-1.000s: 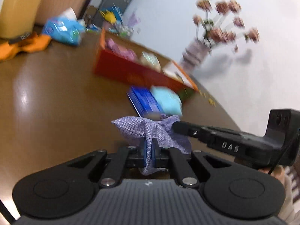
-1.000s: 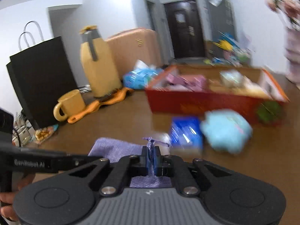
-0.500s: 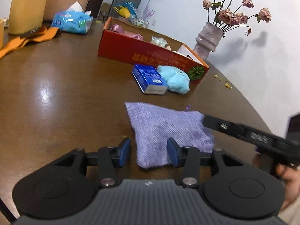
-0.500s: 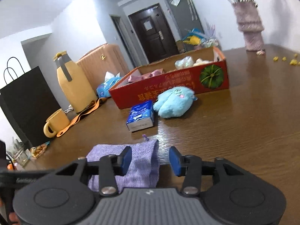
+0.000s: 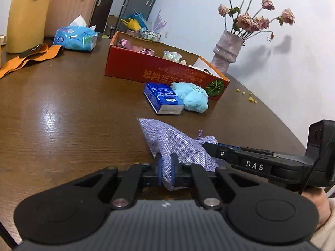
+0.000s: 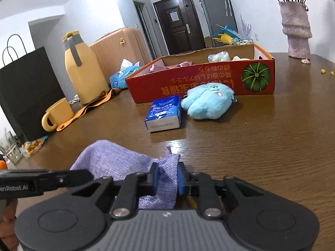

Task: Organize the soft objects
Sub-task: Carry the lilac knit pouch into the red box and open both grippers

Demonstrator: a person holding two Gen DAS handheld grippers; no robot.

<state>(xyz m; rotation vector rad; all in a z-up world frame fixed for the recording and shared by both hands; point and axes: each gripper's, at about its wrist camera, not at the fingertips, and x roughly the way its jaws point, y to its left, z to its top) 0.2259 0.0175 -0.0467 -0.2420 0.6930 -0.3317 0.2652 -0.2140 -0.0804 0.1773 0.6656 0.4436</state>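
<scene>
1. So, nearest the cameras: the left gripper [image 5: 166, 168] is pinched tight on one edge of the purple cloth pouch [image 5: 178, 146], and the right gripper [image 6: 166, 179] has its pads closed around the opposite end, though a bit wider, with the fabric bunched between them. The pouch is partly on the table [image 5: 62, 115], partly lifted.
2. What could go wrong, I think: both grips are on thin loose weave near the edges, so pulling apart too hard might make one end slip out, or snag the little drawstring [image 6: 169, 149] poking up.
3. If the pouch is swung toward the box, it may drag low and bump the stuff in between.
4. In the way, further out: a blue tissue pack [image 6: 164, 113] and a fluffy blue plush toy [image 6: 208, 103] sit touching each other, just in front of the red box [image 6: 201, 83].
5. The box already holds some soft bits.
6. Far left: yellow mug [image 6: 55, 115], orange strap [image 6: 88, 109], yellow jug [image 6: 82, 71]. Far right: a vase [image 6: 296, 31] with flowers.
</scene>
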